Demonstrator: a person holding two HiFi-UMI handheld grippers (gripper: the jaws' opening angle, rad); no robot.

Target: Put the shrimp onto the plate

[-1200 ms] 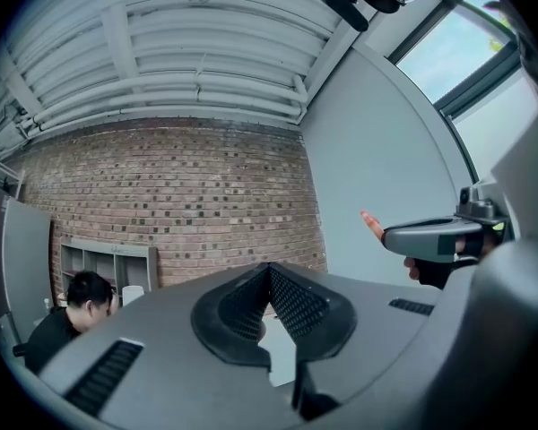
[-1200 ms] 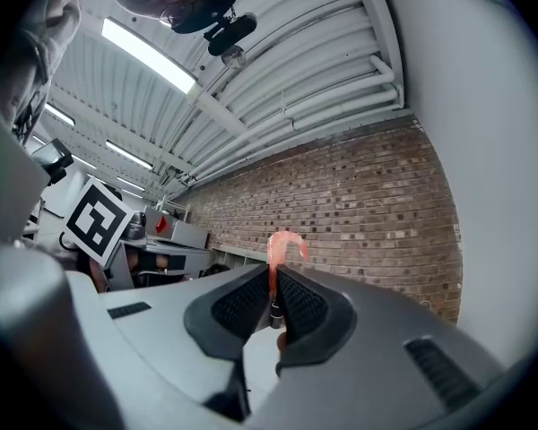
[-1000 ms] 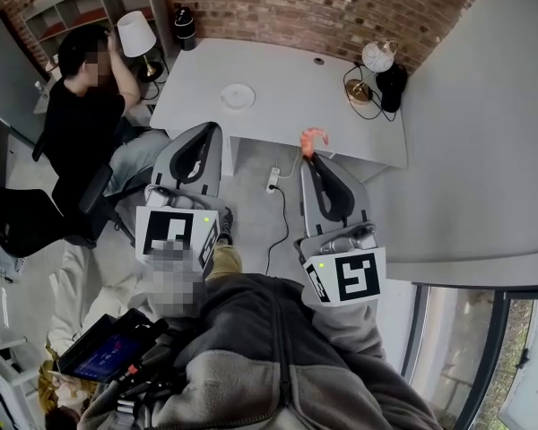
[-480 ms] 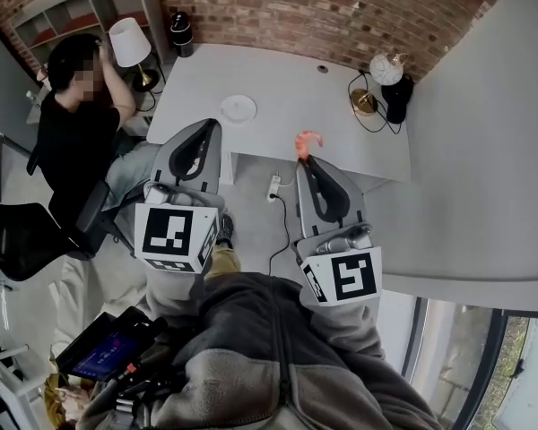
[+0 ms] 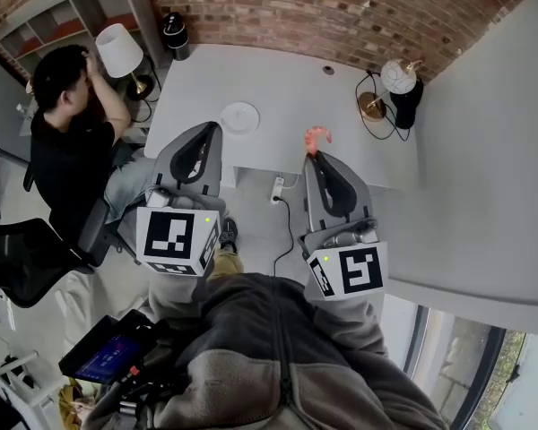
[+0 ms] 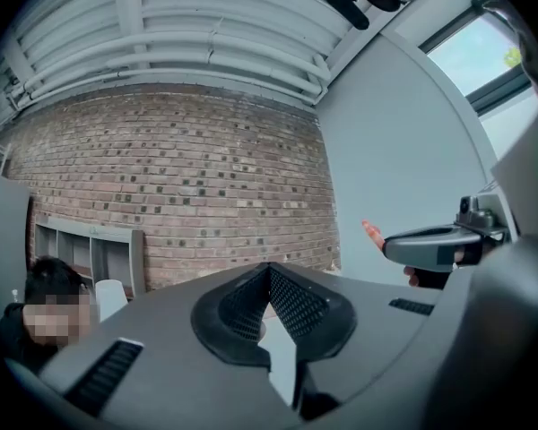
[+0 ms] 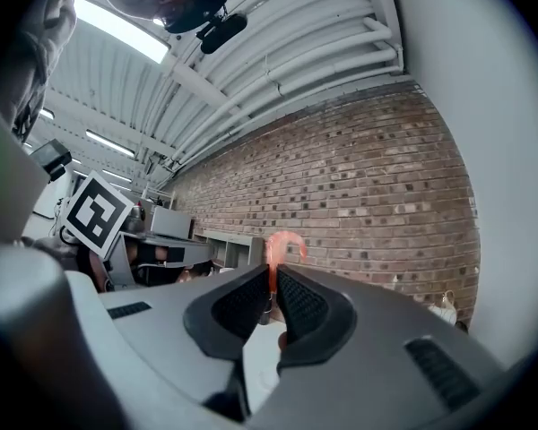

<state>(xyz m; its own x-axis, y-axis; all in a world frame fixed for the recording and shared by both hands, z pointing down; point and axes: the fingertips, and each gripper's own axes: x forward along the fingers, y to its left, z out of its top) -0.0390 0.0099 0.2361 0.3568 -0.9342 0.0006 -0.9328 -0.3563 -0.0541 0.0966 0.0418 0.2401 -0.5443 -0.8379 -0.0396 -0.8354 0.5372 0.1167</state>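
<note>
My left gripper (image 6: 269, 274): jaws pressed together, nothing between them
My right gripper (image 7: 274, 280): pinching the shrimp (image 7: 283, 243) by one end, its pink curl standing past the tips
Plate (image 5: 239, 117): only the head view shows it, white, on the desk (image 5: 287, 88), left of the shrimp and apart from it

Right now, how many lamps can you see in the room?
2. A white-shade lamp stands left of the table; a globe lamp sits at its right rear corner. Others may be hidden.
</note>
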